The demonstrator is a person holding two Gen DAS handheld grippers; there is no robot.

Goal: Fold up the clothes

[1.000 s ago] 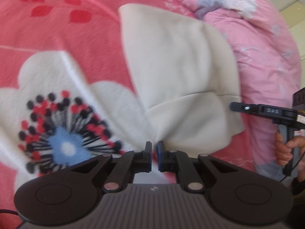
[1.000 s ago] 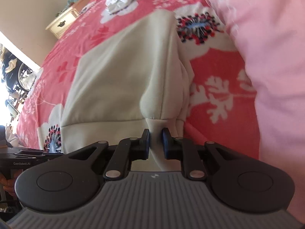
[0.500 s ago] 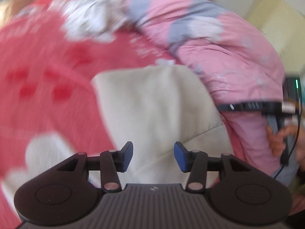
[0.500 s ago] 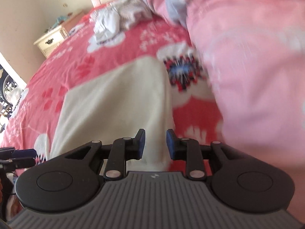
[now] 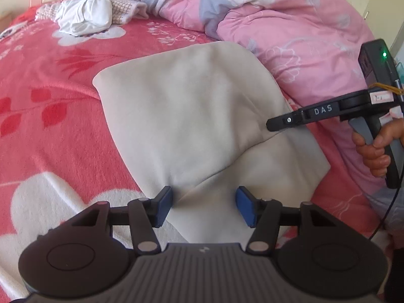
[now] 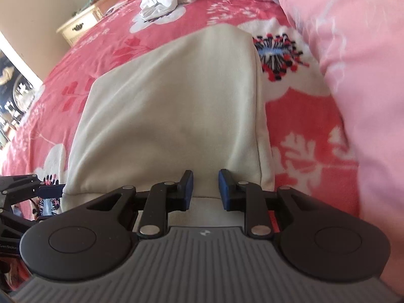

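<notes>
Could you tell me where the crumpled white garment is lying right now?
The crumpled white garment lies at the far end of the red floral blanket, upper left in the left wrist view, beyond the folded cream garment and beside the pink quilt.

We see open bed (image 5: 50, 131) to the left of the cream garment (image 5: 192, 116), where nothing stands on the red floral blanket (image 6: 303, 116) and a hand-held gripper could pass freely. On the right, the heaped pink quilt (image 5: 290, 32) rises just beside the garment's edge and leaves only a narrow strip of blanket between them. At the far end a pile of white clothes (image 5: 85, 15) blocks the way, well apart from the garment.
</notes>
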